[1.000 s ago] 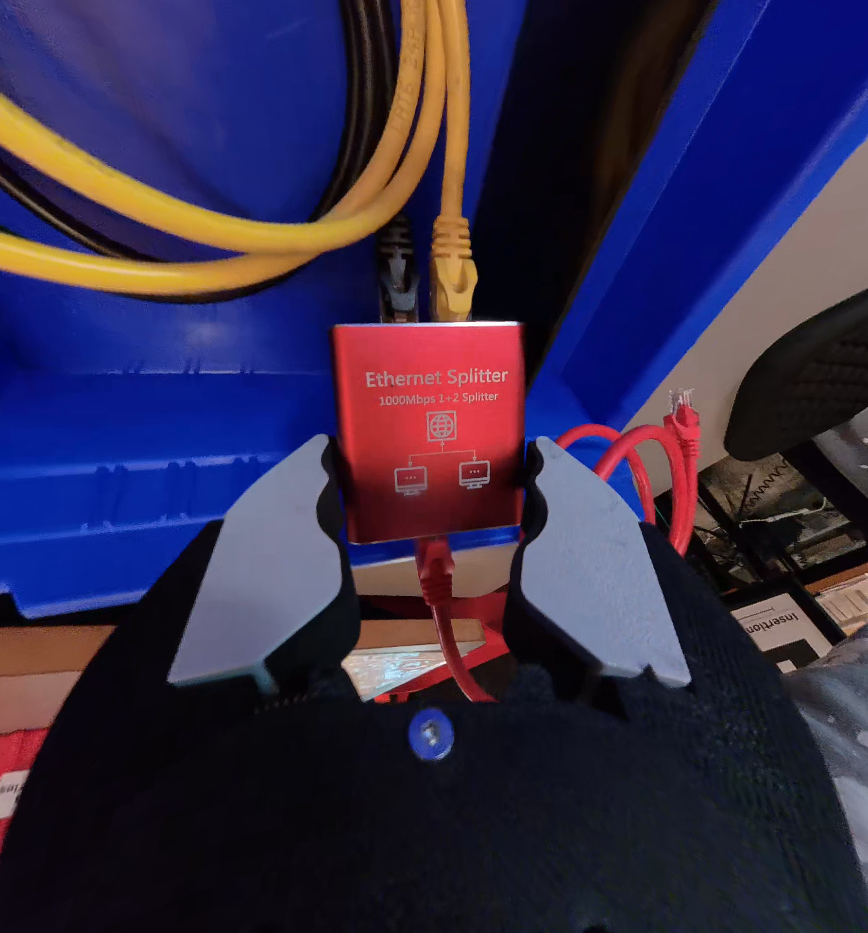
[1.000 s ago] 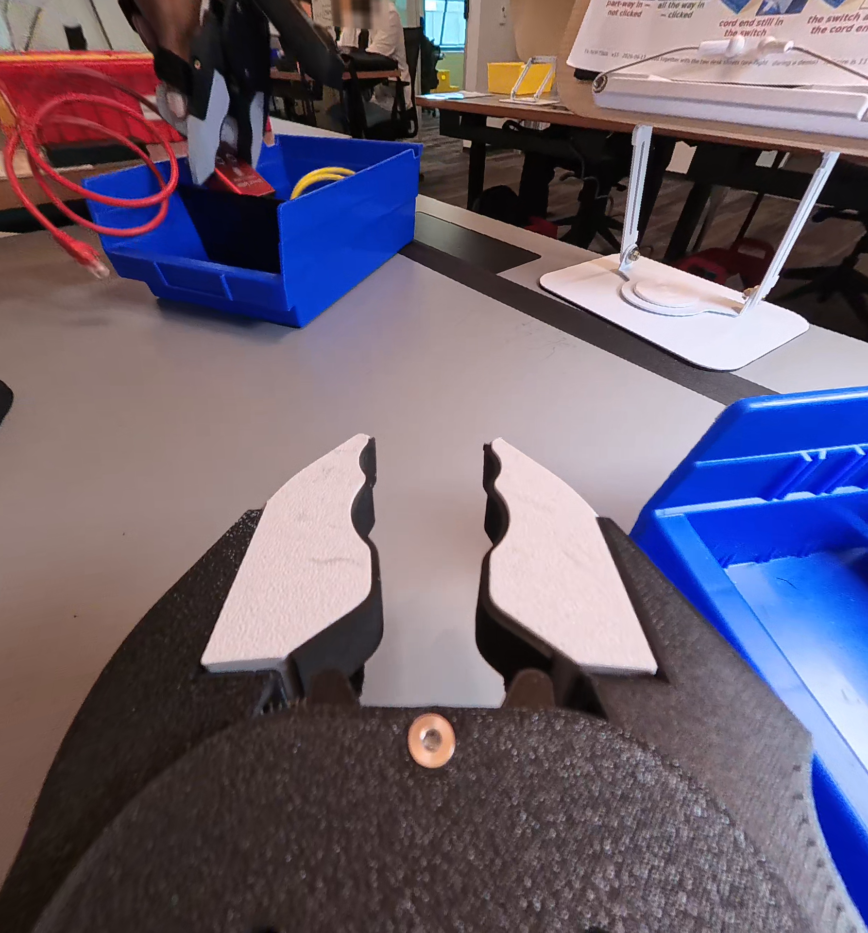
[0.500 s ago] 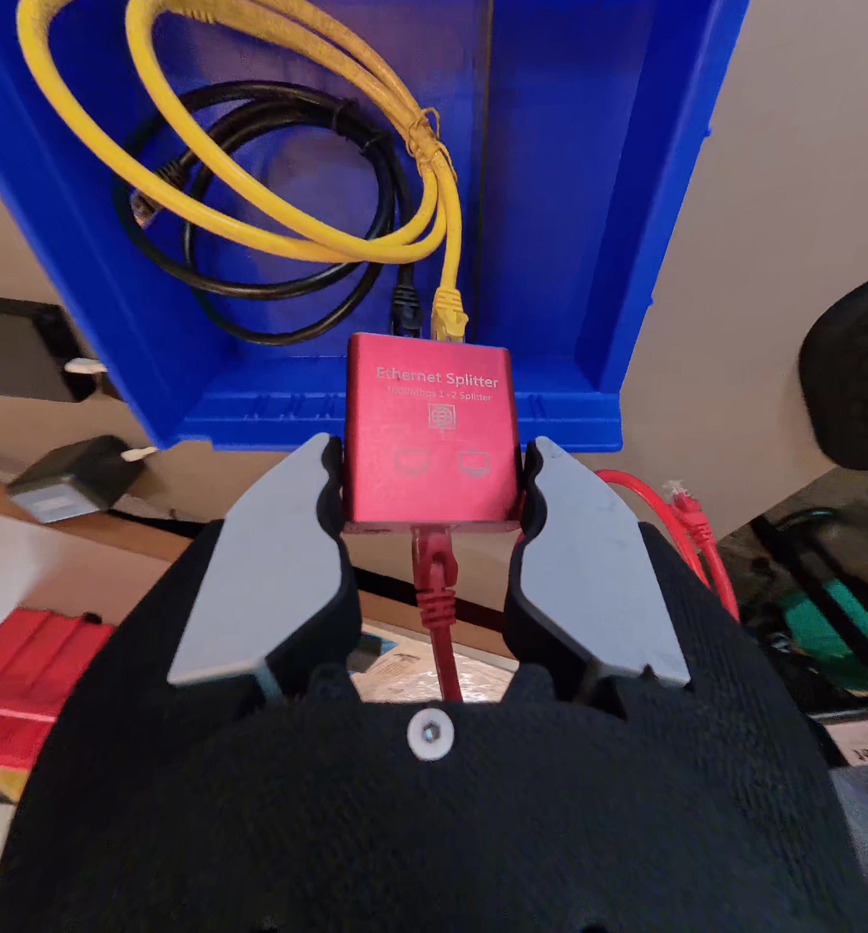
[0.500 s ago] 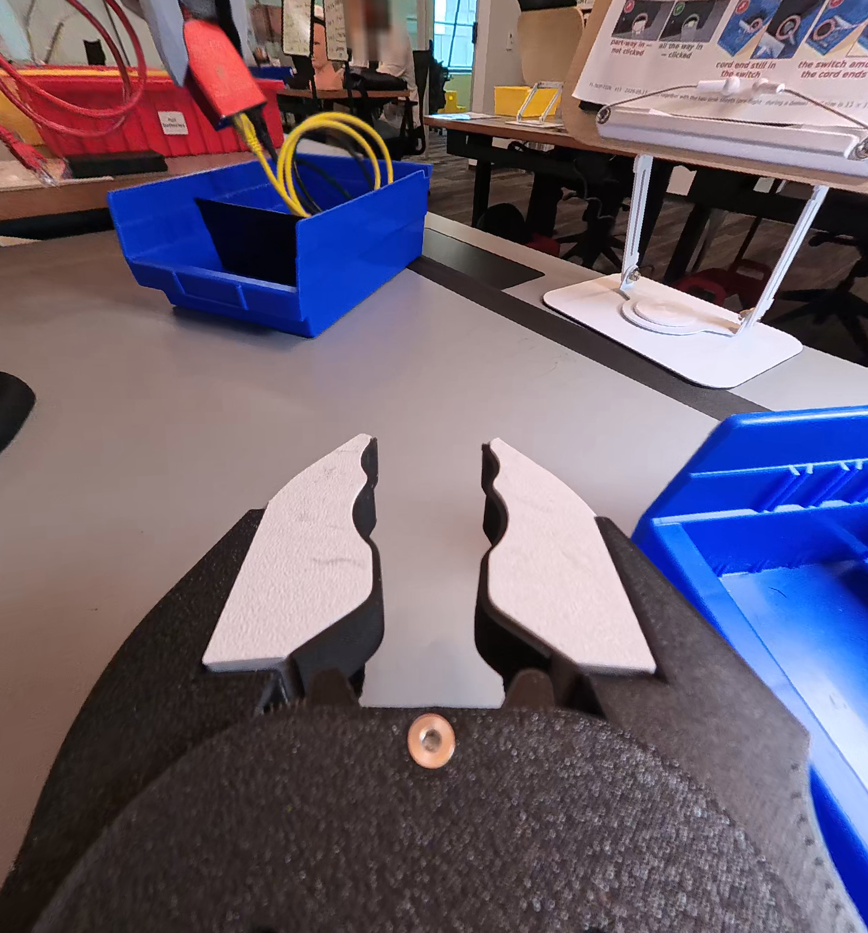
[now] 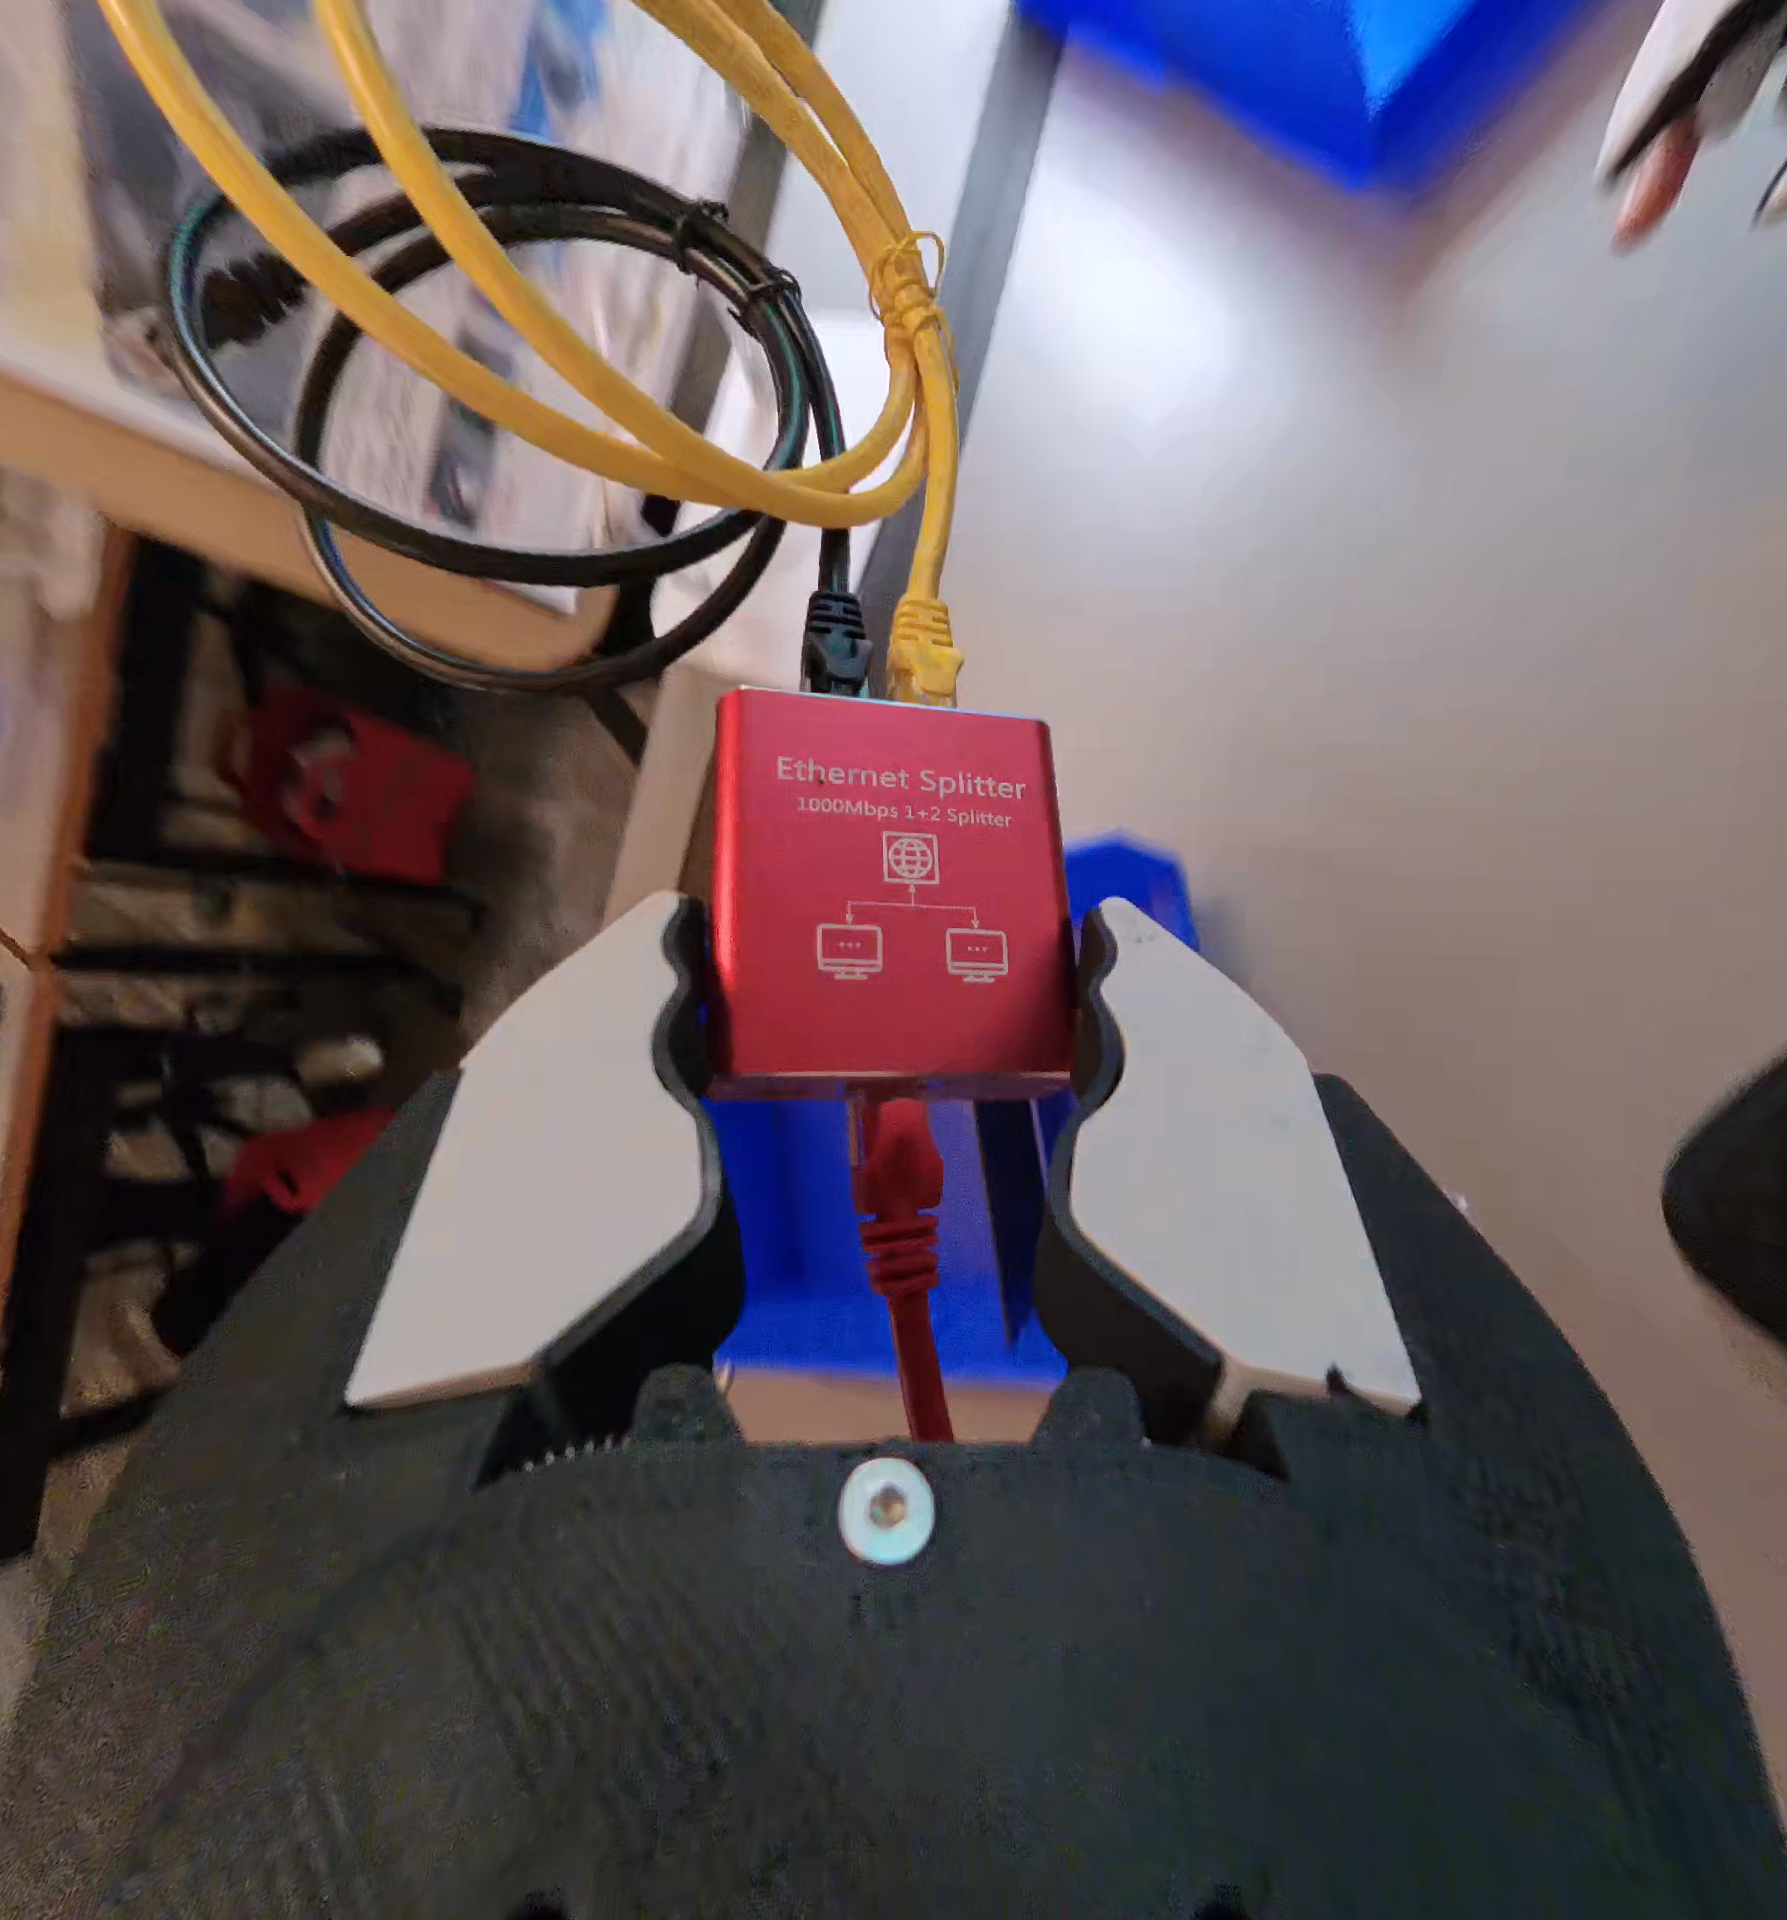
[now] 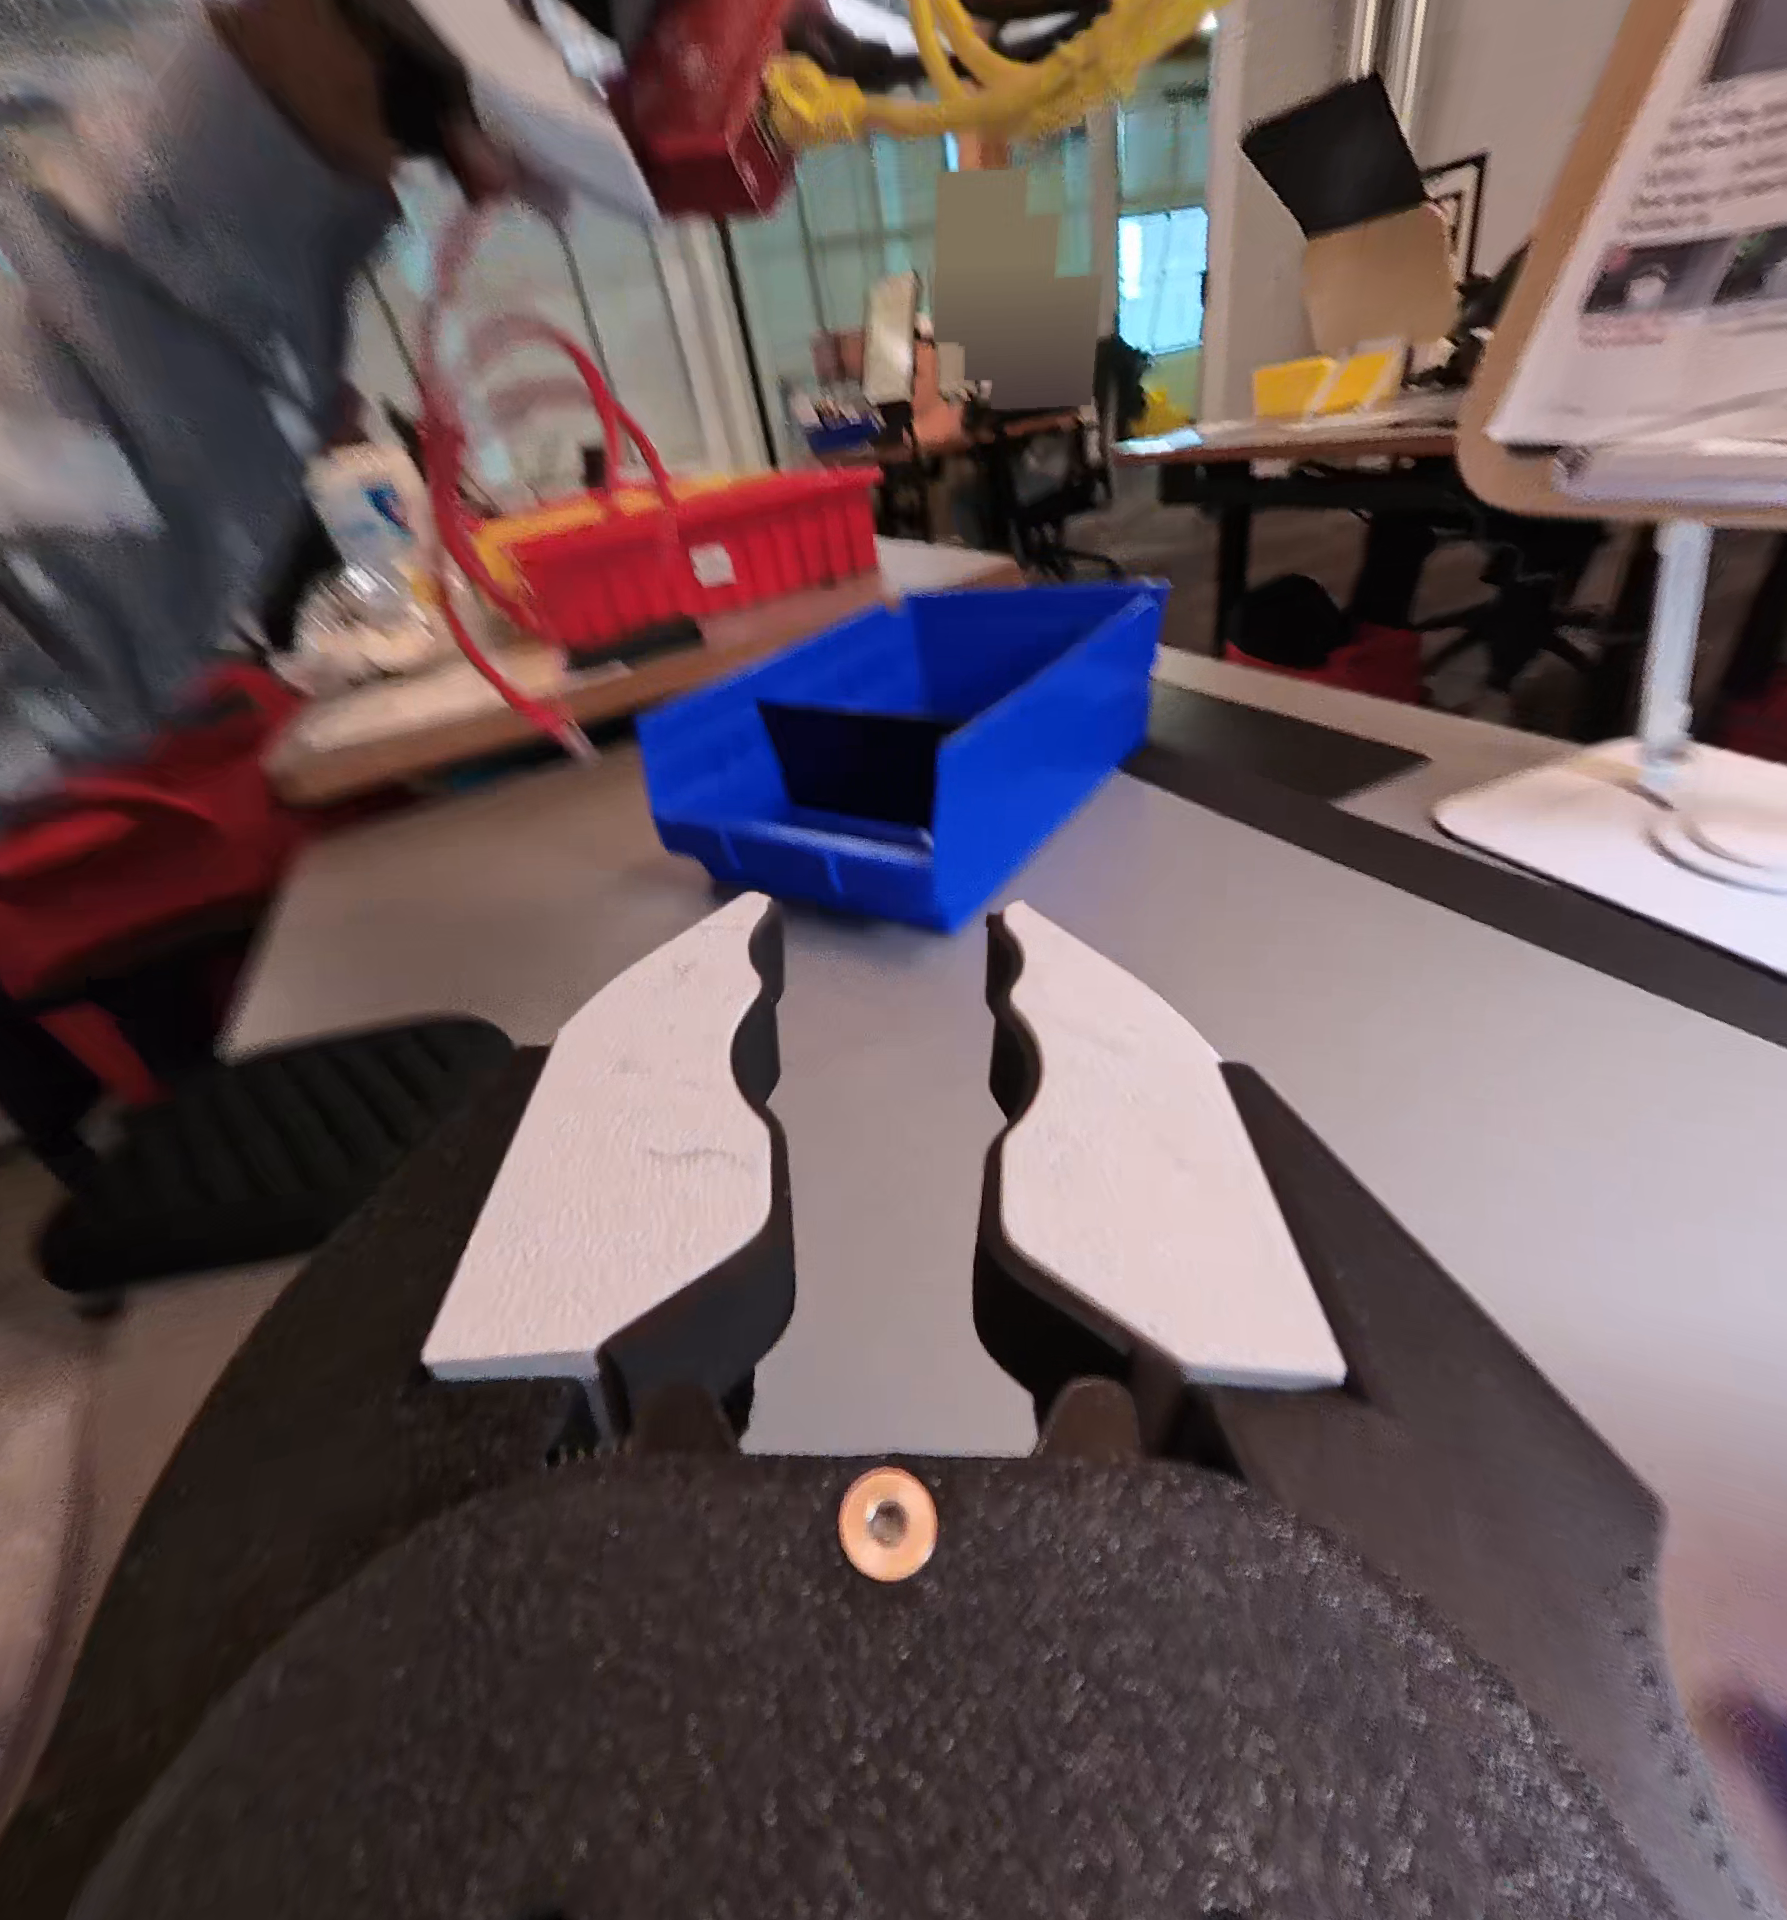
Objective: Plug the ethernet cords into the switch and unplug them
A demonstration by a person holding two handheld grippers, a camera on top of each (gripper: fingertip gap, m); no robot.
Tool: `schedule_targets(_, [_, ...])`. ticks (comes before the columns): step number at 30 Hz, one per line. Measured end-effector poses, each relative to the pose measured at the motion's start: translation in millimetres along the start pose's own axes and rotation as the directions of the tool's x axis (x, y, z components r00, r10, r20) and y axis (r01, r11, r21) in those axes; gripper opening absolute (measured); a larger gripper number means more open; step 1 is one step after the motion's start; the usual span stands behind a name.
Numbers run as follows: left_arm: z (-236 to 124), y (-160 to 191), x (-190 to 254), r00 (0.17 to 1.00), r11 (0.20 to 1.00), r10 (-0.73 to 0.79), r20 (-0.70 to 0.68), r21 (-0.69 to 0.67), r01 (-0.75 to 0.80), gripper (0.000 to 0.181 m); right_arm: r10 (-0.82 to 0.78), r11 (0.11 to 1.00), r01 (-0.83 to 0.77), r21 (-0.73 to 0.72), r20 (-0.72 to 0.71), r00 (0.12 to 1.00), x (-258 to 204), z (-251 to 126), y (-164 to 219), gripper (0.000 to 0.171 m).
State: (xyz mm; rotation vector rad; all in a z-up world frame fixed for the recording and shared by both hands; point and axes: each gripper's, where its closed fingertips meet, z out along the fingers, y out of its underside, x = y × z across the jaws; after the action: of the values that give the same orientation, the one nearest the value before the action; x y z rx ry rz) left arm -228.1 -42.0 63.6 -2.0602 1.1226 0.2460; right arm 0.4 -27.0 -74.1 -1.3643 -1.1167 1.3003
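Change since half a second ago: the left gripper (image 5: 889, 925) has carried the red switch (image 5: 889, 883) up and away from the blue bin (image 6: 910, 748), so the yellow cord and black cord now hang in the air instead of lying inside the bin; the bin looks empty in the right wrist view.
Left gripper: closed on the two sides of the switch, which sits between its fingers (image 5: 556, 1174) with its printed face toward the camera.
Yellow cord (image 5: 930, 634): plugged into the far edge of the switch, right of the black one, looping up and to the left.
Black cord (image 5: 835, 644): plugged in just beside the yellow one, its coil hanging to the far left.
Red cord (image 5: 904, 1226): plugged into the near edge of the switch, running back between the fingers.
Right gripper (image 6: 881, 940): holds nothing, its fingers apart with a clear gap, low over the grey table (image 6: 1284, 1039).
Only in the right wrist view: the switch held high at the far left, blurred; the red cord dangling below it; a red basket (image 6: 723, 561) and a white stand (image 6: 1678, 790) on the right.
Only in the left wrist view: all three plugs seated in the switch, and the right gripper blurred at the top right.
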Motion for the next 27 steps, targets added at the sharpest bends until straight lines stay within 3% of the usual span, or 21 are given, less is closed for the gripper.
schedule_targets(1, [5,-15,10,0.999,0.998,0.001,0.035,0.070,-0.004,0.070,0.030,0.999,-0.031,0.036,0.033,0.999,-7,5,-14,0.036])
schedule_targets(5, [36,-73,60,0.982,0.931,-0.035,0.187,0.363,-0.036,0.069,0.149,0.980,-0.167,0.109,0.156,0.976,-28,26,-58,0.044])
schedule_targets(8, [67,-103,106,0.985,0.866,-0.020,0.172,0.496,-0.069,0.070,0.204,0.966,-0.234,0.113,0.229,0.952,-30,34,-74,0.055])
schedule_targets(10, [88,-115,133,0.990,0.839,0.016,0.139,0.536,-0.089,0.070,0.205,0.966,-0.235,0.106,0.235,0.950,-26,36,-75,0.053])
schedule_targets(12, [105,-122,150,0.994,0.829,0.036,0.101,0.552,-0.086,0.070,0.212,0.967,-0.237,0.092,0.225,0.951,-18,35,-67,0.031])
schedule_targets(17, [128,-117,155,0.996,0.839,0.030,0.090,0.539,-0.074,0.070,0.281,0.949,-0.307,0.069,0.255,0.925,-2,34,-48,0.028])
schedule_targets(23, [113,-111,138,0.992,0.816,-0.113,0.047,0.575,0.066,0.063,0.308,0.925,-0.351,0.149,0.250,0.918,22,27,-55,0.028])
schedule_targets(25, [94,-116,134,0.981,0.760,-0.189,-0.051,0.625,0.179,0.059,0.289,0.909,-0.347,0.230,0.250,0.924,30,15,-70,0.027])
schedule_targets(27, [68,-131,142,0.948,0.652,-0.222,-0.228,0.688,0.318,0.049,0.259,0.884,-0.329,0.333,0.239,0.936,37,0,-92,0.027])
